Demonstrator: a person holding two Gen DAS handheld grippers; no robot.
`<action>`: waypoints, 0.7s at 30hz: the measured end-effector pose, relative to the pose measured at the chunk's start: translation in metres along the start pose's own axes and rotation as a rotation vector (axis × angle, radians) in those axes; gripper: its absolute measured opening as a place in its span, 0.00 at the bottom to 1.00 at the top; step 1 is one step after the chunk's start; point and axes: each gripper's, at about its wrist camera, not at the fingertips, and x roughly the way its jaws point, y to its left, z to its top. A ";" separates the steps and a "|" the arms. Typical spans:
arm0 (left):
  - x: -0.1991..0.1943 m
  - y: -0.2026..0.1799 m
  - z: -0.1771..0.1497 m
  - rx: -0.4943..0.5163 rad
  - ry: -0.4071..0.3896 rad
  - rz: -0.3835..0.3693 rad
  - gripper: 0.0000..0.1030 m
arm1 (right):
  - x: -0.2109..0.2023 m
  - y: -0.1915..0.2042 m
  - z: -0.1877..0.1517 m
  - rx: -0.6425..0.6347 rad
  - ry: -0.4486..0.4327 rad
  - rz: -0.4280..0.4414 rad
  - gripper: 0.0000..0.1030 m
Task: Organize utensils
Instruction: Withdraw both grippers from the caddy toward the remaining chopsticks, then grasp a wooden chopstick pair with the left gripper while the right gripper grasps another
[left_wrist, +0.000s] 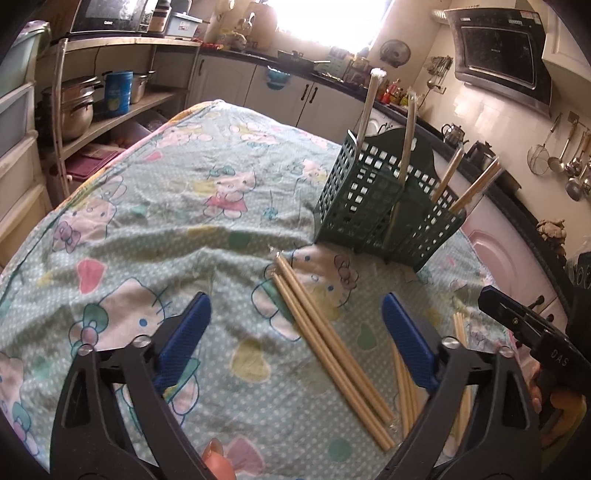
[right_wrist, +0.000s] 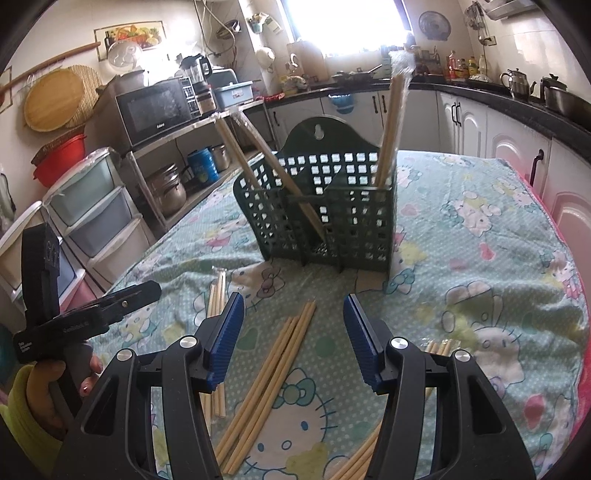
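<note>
A dark green perforated utensil basket (left_wrist: 373, 206) (right_wrist: 325, 214) stands on the cartoon-print cloth, with several plastic-wrapped chopstick bundles (left_wrist: 408, 136) (right_wrist: 391, 125) leaning in its compartments. More chopstick bundles lie loose on the cloth. One bundle (left_wrist: 325, 343) lies between the blue pads of my left gripper (left_wrist: 295, 301), which is open and touches nothing. My right gripper (right_wrist: 293, 301) hovers open over another bundle (right_wrist: 273, 369), pads apart from it. Further bundles lie by its left finger (right_wrist: 218, 295) and under its right finger (right_wrist: 437, 347). Each gripper shows at the edge of the other's view.
The cloth-covered table (left_wrist: 147, 206) fills the middle. A metal shelf with pots (left_wrist: 74, 107) and a microwave (right_wrist: 155, 110) stands to the left, with plastic drawers (right_wrist: 96, 206) beside it. Counters with kettles (right_wrist: 517, 83) run along the back and right. A hand in a yellow-green sleeve (right_wrist: 33, 398) holds the left gripper.
</note>
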 end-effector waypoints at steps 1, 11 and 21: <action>0.002 0.001 -0.002 0.002 0.012 0.001 0.72 | 0.002 0.001 -0.001 -0.001 0.007 -0.002 0.52; 0.027 0.009 -0.010 -0.017 0.104 0.006 0.28 | 0.026 0.004 -0.009 -0.013 0.074 -0.005 0.52; 0.065 0.012 0.020 -0.035 0.165 -0.016 0.27 | 0.057 -0.005 -0.008 0.004 0.159 -0.025 0.41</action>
